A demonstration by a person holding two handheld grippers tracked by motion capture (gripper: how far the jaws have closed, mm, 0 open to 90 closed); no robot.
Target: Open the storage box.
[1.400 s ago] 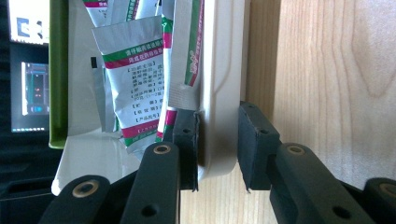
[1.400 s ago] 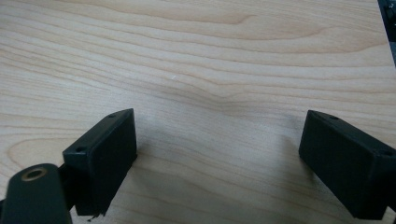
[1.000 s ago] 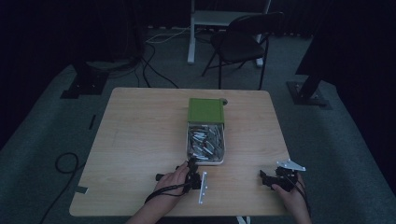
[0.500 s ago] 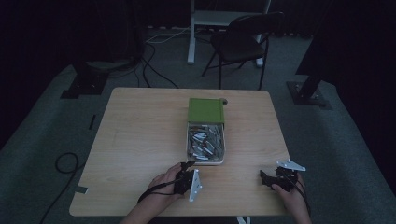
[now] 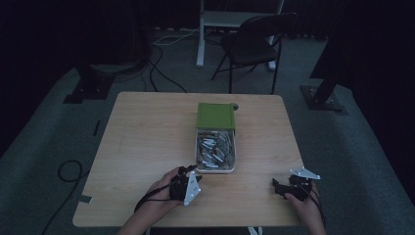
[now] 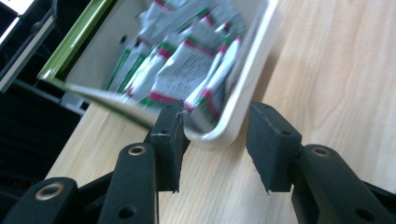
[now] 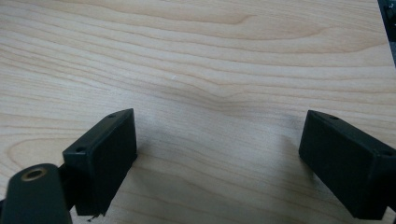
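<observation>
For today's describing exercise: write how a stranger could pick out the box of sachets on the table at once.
Start at the wooden table and look to its middle, just ahead of the left gripper. There sits a shallow white tray full of small silvery sachets with red and green bands. Its green lid, slid back at the far end, sets it apart.

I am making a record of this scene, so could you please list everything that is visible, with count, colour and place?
table: one, light wood, centre of the high view.
box: one, white tray with a green lid over its far part, middle of the table.
sachets: many, silvery white with red and green bands, inside the box.
chair: one, dark, on the floor beyond the table.
cables: several, dark, on the grey floor.
left gripper: one, black, jaws apart at the box's near rim, nothing between them; they have just been opening.
right gripper: one, black, jaws wide open over bare table.
</observation>
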